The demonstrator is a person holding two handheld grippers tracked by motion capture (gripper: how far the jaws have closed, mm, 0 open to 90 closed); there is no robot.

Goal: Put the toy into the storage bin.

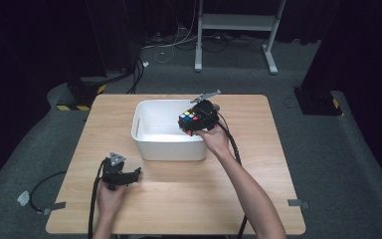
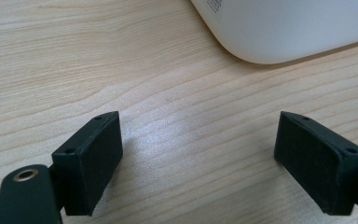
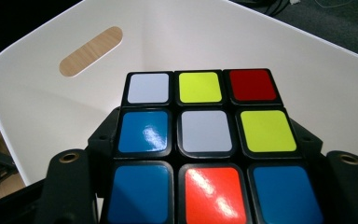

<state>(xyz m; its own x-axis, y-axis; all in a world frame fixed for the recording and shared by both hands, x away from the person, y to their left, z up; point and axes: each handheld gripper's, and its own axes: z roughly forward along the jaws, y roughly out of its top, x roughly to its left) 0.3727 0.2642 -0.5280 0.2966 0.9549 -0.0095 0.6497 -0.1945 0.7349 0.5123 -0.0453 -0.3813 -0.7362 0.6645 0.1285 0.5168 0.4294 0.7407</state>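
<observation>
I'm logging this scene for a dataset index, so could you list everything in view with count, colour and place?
Twisty puzzle cube with coloured stickers on black plastic: one; white, yellow, red, blue and orange; held above the right part of the bin.
White plastic rectangular bin with slot handles: one, white, middle of the table.
Light wooden table: one, pale wood, centre of the room.
White metal stand: one, white, on the grey carpet behind the table.
Left gripper: one, black, jaws apart above bare table, near the left front edge.
Right gripper: one, black, shut on the cube.
Person's forearms: two, reaching in from the near edge.
</observation>
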